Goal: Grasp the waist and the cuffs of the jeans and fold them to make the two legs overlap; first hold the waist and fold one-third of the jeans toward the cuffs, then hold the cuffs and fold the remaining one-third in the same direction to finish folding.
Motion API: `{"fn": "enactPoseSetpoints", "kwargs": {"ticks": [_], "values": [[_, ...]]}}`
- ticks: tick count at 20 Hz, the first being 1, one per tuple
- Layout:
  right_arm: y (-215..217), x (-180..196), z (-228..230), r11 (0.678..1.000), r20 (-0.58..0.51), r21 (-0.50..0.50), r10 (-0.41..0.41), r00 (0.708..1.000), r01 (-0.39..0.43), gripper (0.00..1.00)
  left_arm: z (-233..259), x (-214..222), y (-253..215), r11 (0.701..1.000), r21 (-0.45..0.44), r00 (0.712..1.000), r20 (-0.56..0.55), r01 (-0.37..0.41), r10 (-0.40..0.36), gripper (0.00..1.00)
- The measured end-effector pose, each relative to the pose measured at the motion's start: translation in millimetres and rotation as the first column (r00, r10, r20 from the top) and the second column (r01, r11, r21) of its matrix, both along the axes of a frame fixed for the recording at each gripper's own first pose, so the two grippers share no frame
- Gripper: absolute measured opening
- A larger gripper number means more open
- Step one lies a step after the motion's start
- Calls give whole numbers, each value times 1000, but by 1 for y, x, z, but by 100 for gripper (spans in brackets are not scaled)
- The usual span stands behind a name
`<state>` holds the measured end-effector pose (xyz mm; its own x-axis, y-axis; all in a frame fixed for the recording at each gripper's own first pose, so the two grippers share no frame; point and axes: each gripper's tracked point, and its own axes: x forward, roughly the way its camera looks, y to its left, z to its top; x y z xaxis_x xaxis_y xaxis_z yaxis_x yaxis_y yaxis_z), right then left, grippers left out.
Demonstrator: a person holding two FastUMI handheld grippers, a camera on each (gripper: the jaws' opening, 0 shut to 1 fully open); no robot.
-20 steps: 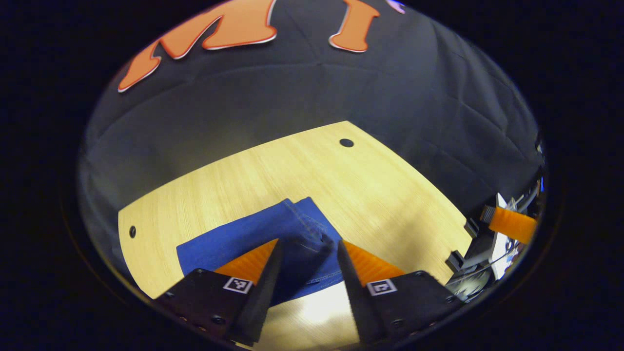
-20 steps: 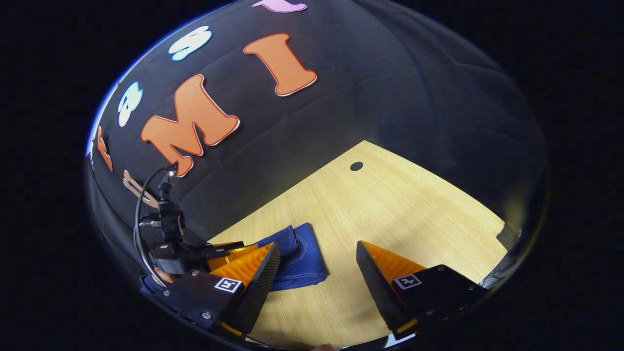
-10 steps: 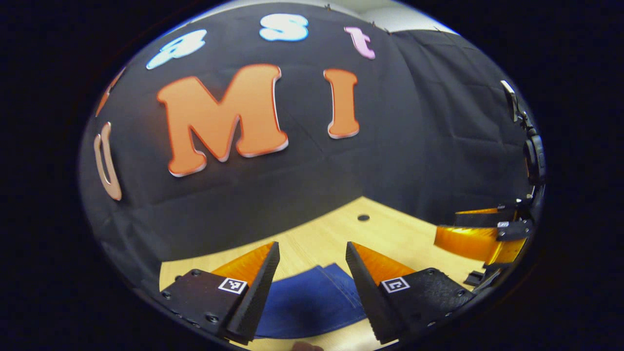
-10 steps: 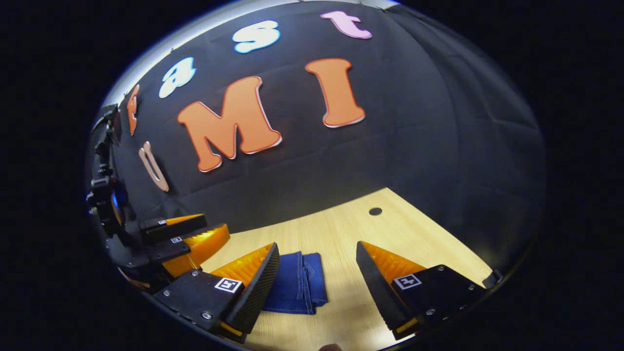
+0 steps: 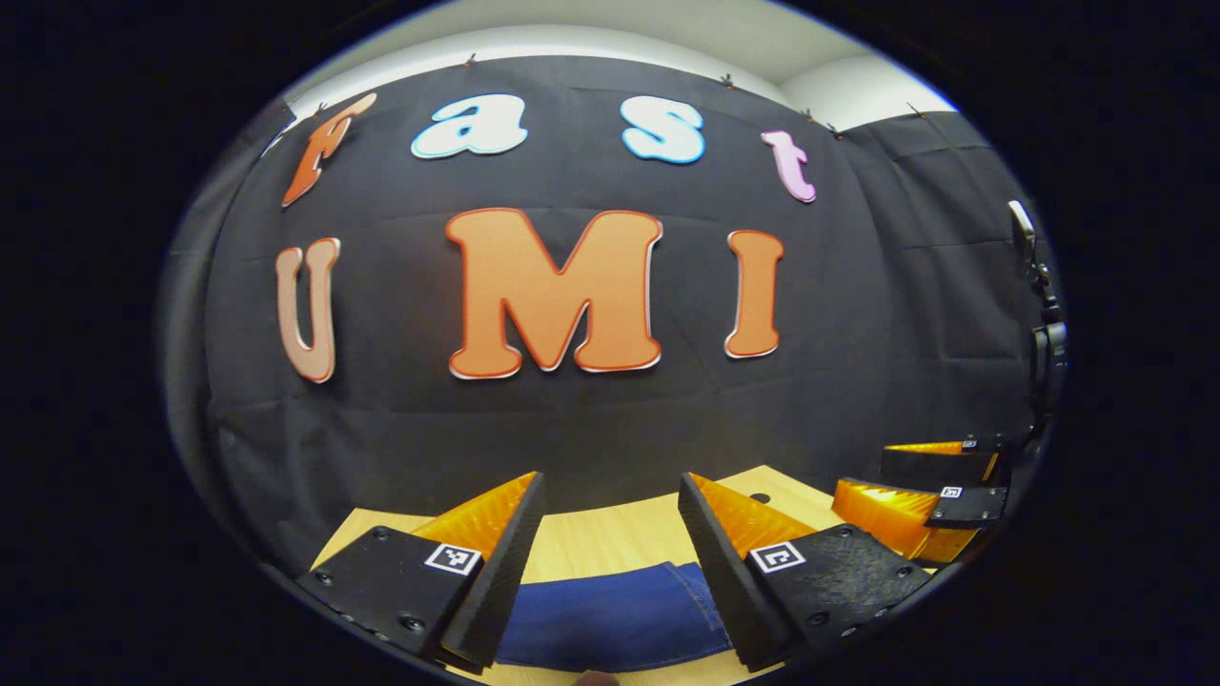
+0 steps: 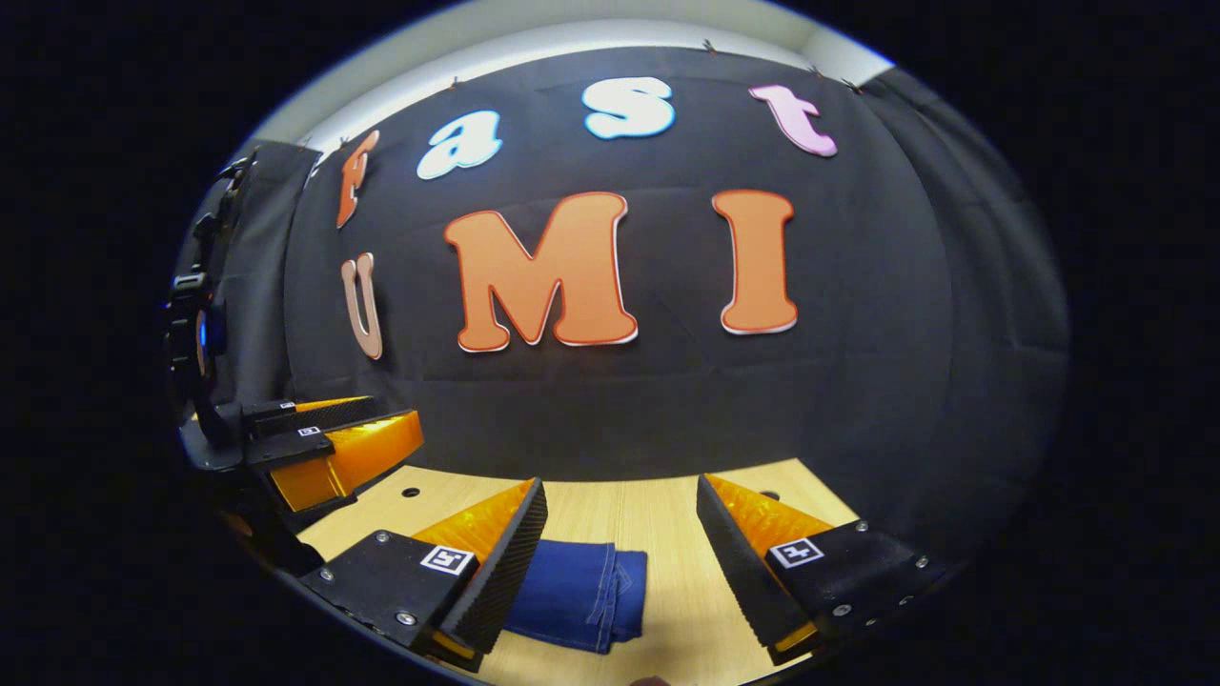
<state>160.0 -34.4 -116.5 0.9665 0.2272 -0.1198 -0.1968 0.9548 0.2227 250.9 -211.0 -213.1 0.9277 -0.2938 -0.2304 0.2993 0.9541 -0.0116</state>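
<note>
Left gripper point(image 5: 607, 495): fingers spread well apart, nothing between them, raised above the table and facing the black cloth wall point(image 5: 591, 419).
Right gripper point(image 6: 620, 505): jaws wide apart too, gripping nothing, lifted clear and pointed at the same wall.
Jeans: the folded blue denim jeans point(image 5: 610, 624) lie flat on the table, a compact bundle at 6 o'clock in the left gripper view, low between that gripper's two fingers; in the right gripper view the jeans point(image 6: 577, 595) sit at about 7 o'clock, just beside the left-hand finger, with a stitched seam and folded edge showing on their right side.
Table: the light wooden table point(image 6: 667, 543) has bare grain beside the jeans; small round dark holes point(image 6: 411, 493) mark its far corners.
Neighbours: in the left gripper view the right gripper point(image 5: 939, 486) shows at 4 o'clock, to the side of the table; in the right gripper view the left gripper point(image 6: 334, 440) hangs at 8 o'clock.
Obstructions: each gripper's own fingers cover part of the jeans' near edge; nothing lies on top of the denim.
Contact: neither gripper touches the jeans.
</note>
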Motion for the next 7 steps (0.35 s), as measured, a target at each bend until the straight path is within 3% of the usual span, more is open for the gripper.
{"fn": "enactPoseSetpoints", "kwargs": {"ticks": [2,4,5,7], "values": [[10,2,6,1000,34,-14,21,999,-21,96,2,0,11,999,10,999,12,-33,32,87],[14,2,14,999,66,-7,33,997,-33,97,-8,-15,15,999,-48,1000,-27,4,-6,87],[20,5,16,999,67,-5,41,997,-41,96,-12,-22,16,997,-70,999,-45,10,-13,93],[30,8,16,998,59,3,65,996,-65,100,-12,-24,26,998,-66,999,-36,-16,14,96]]}}
